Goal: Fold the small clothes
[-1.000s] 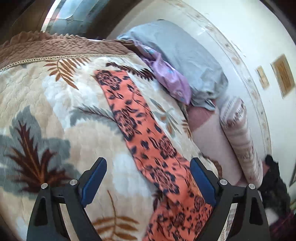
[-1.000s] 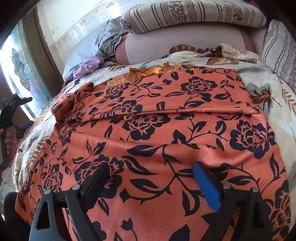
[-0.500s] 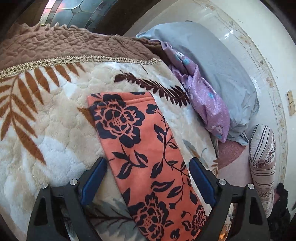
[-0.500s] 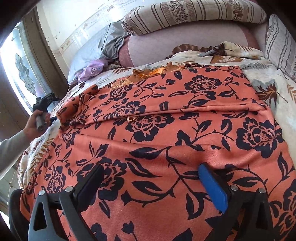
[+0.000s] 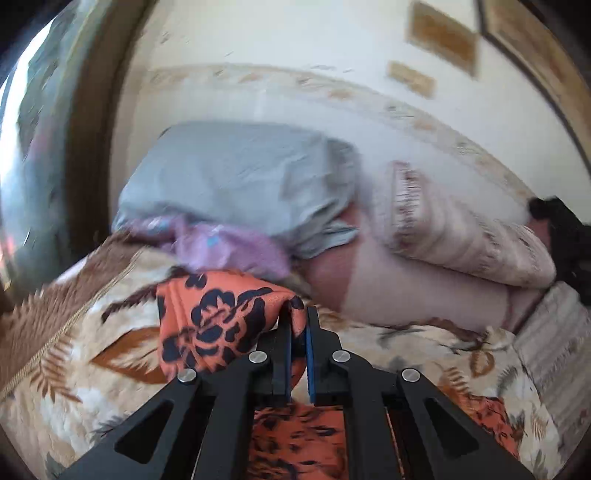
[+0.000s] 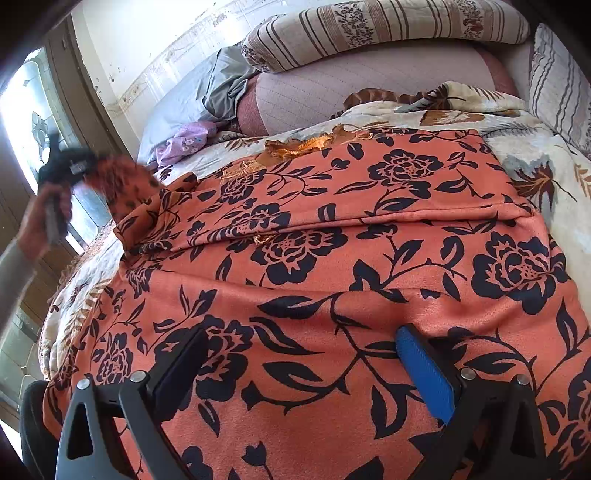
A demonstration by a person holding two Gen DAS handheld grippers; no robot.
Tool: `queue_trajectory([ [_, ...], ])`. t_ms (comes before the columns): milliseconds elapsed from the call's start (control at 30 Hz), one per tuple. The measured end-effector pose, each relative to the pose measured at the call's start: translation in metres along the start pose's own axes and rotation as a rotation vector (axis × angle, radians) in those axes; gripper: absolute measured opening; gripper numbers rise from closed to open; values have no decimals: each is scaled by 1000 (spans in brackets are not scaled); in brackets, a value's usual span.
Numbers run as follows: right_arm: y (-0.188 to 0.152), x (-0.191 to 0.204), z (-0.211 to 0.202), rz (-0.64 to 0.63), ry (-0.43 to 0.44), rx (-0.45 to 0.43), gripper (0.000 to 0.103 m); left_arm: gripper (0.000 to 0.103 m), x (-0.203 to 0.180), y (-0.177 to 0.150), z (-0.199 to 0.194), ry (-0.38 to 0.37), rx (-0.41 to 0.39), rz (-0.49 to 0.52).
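**Inspector A:** The orange floral garment (image 6: pixel 332 280) is being taken as the reference. Where is it being found?

**Inspector B:** It is being seen spread flat over the leaf-patterned blanket (image 6: pixel 546 162), with one panel lying folded across its far half. A far-left corner is being raised off the blanket.

**Inspector A:** By what is that corner being held?

**Inspector B:** By the left gripper (image 5: pixel 298 325). Its fingers are being pressed together on a fold of the garment (image 5: pixel 221 325), which is being draped to the left of the fingertips. In the right wrist view the same gripper (image 6: pixel 70 166) is being seen blurred at the garment's far-left edge, gripped by the person's hand (image 6: pixel 51 214).

**Inspector A:** And the right gripper (image 6: pixel 303 350)?

**Inspector B:** Its fingers are being held wide apart over the near edge of the garment, with nothing between them. Whether the fingertips are touching the cloth cannot be told.

**Inspector A:** What is being recorded beyond the garment?

**Inspector B:** A lilac cloth (image 6: pixel 184 142) and a grey pillow (image 5: pixel 240 177) are being noted past its far-left corner. A pink bolster (image 6: pixel 369 85) is lying directly behind it, with a striped pillow (image 6: pixel 388 29) resting on top. The left wrist view is being blurred throughout.
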State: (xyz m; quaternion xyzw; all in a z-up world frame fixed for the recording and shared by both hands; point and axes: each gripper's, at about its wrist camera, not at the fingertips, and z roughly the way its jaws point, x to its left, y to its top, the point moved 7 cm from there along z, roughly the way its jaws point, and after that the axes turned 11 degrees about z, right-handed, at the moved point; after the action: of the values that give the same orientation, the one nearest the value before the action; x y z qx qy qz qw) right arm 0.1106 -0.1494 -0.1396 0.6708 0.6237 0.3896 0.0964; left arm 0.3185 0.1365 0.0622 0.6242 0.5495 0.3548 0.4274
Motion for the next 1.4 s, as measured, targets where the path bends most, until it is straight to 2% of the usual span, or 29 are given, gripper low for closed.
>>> queue_trajectory([
  [67,0,0,0,4,4,0,102,6,-77,16,-20,-102,-48,111],
  [167,1,-1,-2,15,15,1,102,10,-181,-3,-22,-260,5,205],
  [200,1,-1,-2,19,20,1,102,32,-212,-21,-15,-306,49,231],
  [233,1,-1,-3,23,25,1,102,81,-239,-46,-2,-346,123,271],
  [267,2,-2,-4,29,31,1,102,97,-265,-79,12,-377,234,340],
  [300,2,-2,-4,34,36,2,102,99,-281,-112,21,-394,316,390],
  [367,3,-3,-7,47,50,-3,102,93,-289,-169,32,-371,445,453],
  [400,4,-4,-9,59,61,-9,102,86,-283,-183,31,-350,461,465],
  [467,7,-7,-14,92,88,-17,102,85,-255,-193,16,-271,433,432],
  [533,10,-12,-19,140,115,-24,102,86,-219,-199,-10,-189,388,337],
  [667,12,-15,-20,172,114,-30,101,86,-175,-236,-57,-125,423,263],
  [733,12,-13,-20,158,95,-32,101,86,-170,-257,-64,-127,465,286],
  [767,14,-12,-21,157,85,-31,101,86,-166,-261,-70,-107,461,292],
  [867,23,-14,-28,222,87,-14,101,86,-150,-246,-79,-34,403,274],
  [967,50,-21,-45,319,133,-63,102,86,-126,-216,-73,12,331,178],
  [1033,76,-34,-48,413,167,-81,102,86,-113,-205,-54,31,342,145],
  [1167,122,-68,-26,590,160,-88,101,86,-82,-199,-14,93,405,110],
  [1267,134,-95,7,733,119,-19,101,86,-64,-199,5,104,420,53],
  [1400,145,-112,29,781,72,-21,99,86,-50,-201,16,98,393,-14],
])
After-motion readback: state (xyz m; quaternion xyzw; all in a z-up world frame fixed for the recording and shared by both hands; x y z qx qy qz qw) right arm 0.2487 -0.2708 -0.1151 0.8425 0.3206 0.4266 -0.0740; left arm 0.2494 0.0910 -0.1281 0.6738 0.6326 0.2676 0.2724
